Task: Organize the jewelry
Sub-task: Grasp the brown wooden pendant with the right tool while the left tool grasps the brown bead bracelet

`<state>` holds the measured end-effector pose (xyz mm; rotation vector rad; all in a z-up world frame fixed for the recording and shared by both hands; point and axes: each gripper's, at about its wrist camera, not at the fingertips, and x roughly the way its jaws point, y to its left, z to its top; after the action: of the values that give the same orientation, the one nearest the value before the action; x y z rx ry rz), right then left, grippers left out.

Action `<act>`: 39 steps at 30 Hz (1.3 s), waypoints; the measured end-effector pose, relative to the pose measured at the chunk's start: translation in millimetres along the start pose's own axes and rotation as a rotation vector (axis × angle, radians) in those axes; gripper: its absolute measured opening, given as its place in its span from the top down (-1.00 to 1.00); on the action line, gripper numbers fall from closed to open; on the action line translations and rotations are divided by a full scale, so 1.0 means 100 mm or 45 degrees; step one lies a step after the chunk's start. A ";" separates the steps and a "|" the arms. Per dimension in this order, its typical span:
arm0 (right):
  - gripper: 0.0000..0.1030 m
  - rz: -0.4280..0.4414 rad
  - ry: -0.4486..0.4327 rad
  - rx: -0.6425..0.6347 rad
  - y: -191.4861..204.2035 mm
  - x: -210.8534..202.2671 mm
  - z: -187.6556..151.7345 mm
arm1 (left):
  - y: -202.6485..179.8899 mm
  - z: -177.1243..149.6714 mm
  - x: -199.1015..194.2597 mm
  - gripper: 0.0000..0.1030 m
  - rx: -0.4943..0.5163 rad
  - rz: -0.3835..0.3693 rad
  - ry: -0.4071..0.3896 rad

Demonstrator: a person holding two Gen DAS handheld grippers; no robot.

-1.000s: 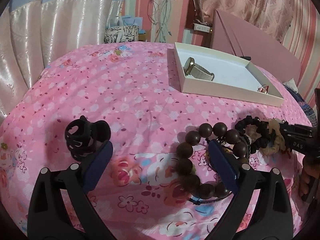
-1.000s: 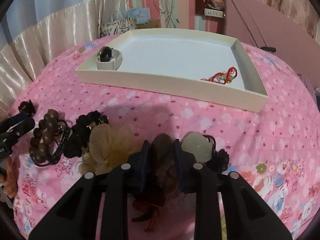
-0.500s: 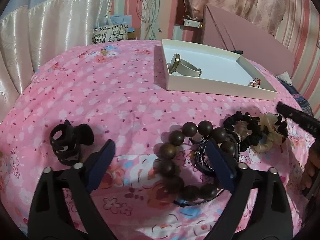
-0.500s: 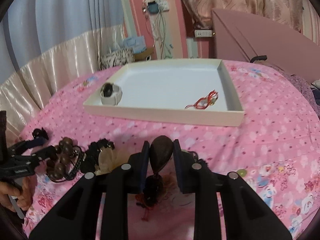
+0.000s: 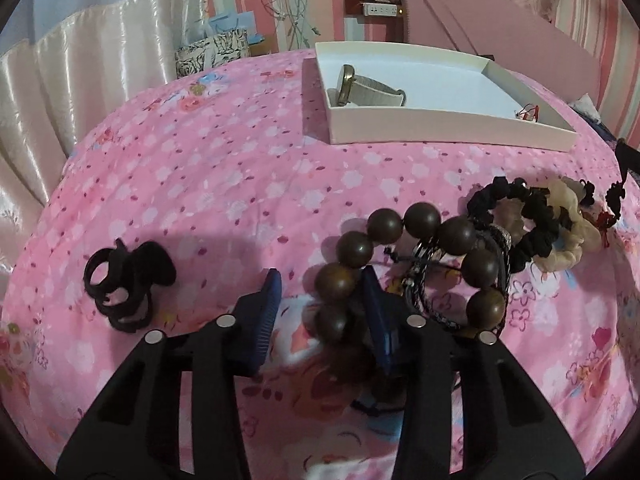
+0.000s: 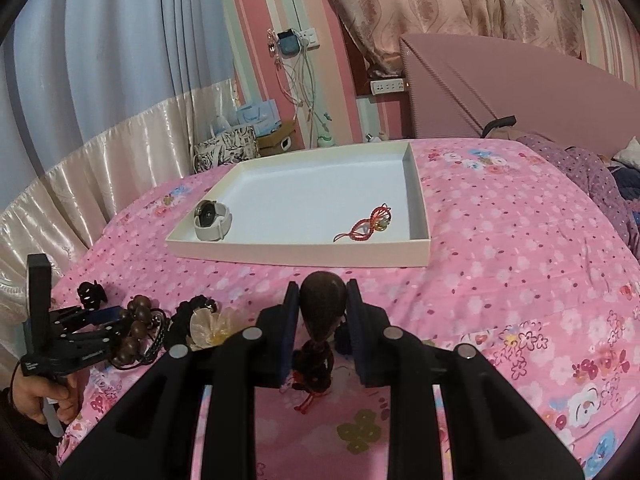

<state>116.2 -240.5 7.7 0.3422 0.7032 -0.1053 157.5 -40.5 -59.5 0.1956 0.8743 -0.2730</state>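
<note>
— What do we have in the white tray (image 6: pixel 418 192)?

— Two pieces: one watch (image 6: pixel 212 221) at its left end and one red cord bracelet (image 6: pixel 370 224) at its right. The tray lies on the pink bed (image 6: pixel 500 248).

— And our jaws?

— Our right gripper (image 6: pixel 323 300) is clenched on one dark teardrop pendant (image 6: pixel 322 304), lifted above the bed. Our left gripper (image 5: pixel 322 286) has its jaws partly closed around the near beads of one wooden bead bracelet (image 5: pixel 416 264) lying on the bed; whether they press it we cannot tell.

— What else lies loose?

— One black claw clip (image 5: pixel 126 286) and one black scrunchie (image 5: pixel 516 216).
</note>
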 end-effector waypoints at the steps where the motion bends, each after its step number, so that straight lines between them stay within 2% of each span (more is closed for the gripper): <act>1: 0.53 0.005 -0.001 0.001 0.01 -0.01 -0.01 | -0.01 0.01 0.00 0.61 0.002 -0.013 -0.006; 5: 0.54 0.018 -0.018 -0.004 0.01 -0.09 -0.02 | 0.01 0.02 -0.04 0.66 -0.004 -0.023 -0.035; 11: 0.54 0.019 -0.087 -0.023 -0.01 -0.33 0.08 | 0.11 0.13 -0.42 0.65 -0.076 -0.048 -0.178; 17: 0.54 0.012 -0.155 -0.021 -0.05 -0.51 0.22 | 0.05 0.35 -0.82 0.65 -0.053 -0.072 -0.308; 22: 0.54 0.020 -0.195 -0.033 -0.04 -0.63 0.31 | 0.01 0.43 -1.05 0.65 -0.037 -0.085 -0.377; 29: 0.54 0.055 -0.240 -0.039 -0.04 -0.74 0.47 | -0.01 0.53 -1.19 0.65 -0.036 -0.101 -0.416; 33: 0.54 0.226 -0.244 0.054 -0.11 -0.79 0.52 | -0.04 0.55 -1.25 0.65 -0.036 -0.115 -0.438; 38: 0.54 0.132 -0.257 0.008 -0.08 -0.79 0.53 | -0.06 0.57 -1.25 0.65 -0.035 -0.121 -0.444; 39: 0.54 0.227 -0.233 0.058 -0.12 -0.76 0.53 | -0.06 0.57 -1.24 0.65 -0.037 -0.126 -0.443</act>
<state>88.2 -271.6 91.0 0.4314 0.4873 0.0165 121.1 -42.6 72.5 0.0744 0.5432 -0.3737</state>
